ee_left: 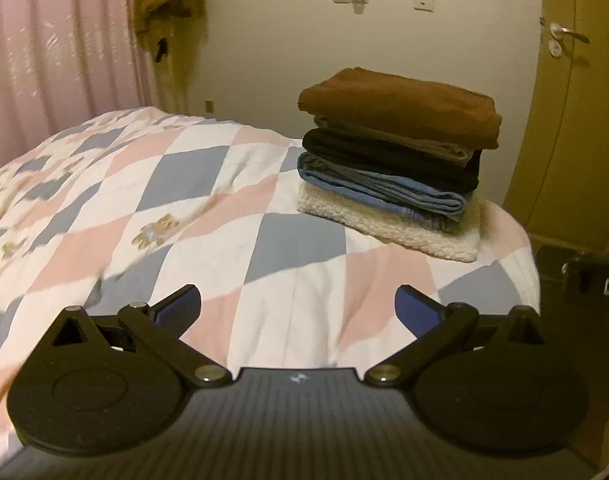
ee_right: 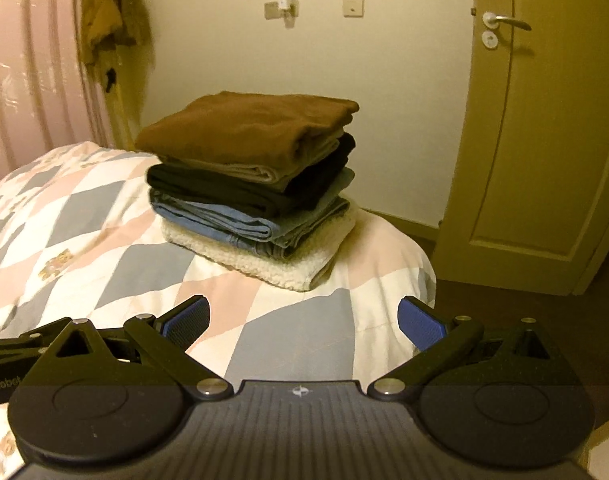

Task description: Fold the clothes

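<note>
Checkered bedding in pink, grey and white covers the bed (ee_left: 232, 200), and a stack of folded clothes (ee_left: 392, 160) sits near its far corner by the door (ee_right: 544, 140). Both the left hand-held gripper (ee_left: 298, 308) and right hand-held gripper (ee_right: 304, 320) hover wide apart and empty above the bedding.

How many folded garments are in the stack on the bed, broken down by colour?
Brown: 1
Grey-beige: 1
Black: 1
Blue denim: 1
Cream fleece: 1
Total: 5 folded pieces in the stack on the quilt. The denim layer shows several folds and may be more than one piece; I cannot tell.
</note>
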A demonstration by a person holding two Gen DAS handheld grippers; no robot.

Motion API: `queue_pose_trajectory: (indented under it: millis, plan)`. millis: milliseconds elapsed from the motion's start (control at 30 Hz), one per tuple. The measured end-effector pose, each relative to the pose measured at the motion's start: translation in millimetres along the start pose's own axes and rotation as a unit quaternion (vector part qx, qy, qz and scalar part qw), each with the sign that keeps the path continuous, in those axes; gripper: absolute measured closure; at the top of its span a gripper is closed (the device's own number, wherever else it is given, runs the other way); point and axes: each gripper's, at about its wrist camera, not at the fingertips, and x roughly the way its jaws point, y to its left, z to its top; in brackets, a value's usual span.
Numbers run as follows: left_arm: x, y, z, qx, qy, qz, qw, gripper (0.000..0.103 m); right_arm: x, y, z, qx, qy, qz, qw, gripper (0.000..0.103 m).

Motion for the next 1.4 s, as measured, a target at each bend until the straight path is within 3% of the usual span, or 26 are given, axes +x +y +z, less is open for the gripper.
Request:
queue_pose_trajectory:
  millis: [300,600,1067,1400]
  plan:
    - [-84,-38,2,0.007,-0.024,0.018,0.9995,0.001,-78,-36,-10,-0.005,-0.025,0.033,0.999,0.0]
    - [-132,-87,-4,0.017,-0.032,0.013,0.9993,0.001,-130,-90,-25,0.007,-0.031,0.022,0.999,0.0]
    - [-167,-154,-30,0.031,-0.025,-0.019,0.999,0.001,-167,-154,-49,0.029,-0.044,0.008,0.999,0.0]
    - [-190,-164,-44,0.032,-0.03,0.016,0.9989,0.001,-175,-170,-59,0.02,-0.047,0.023,0.998,0.0]
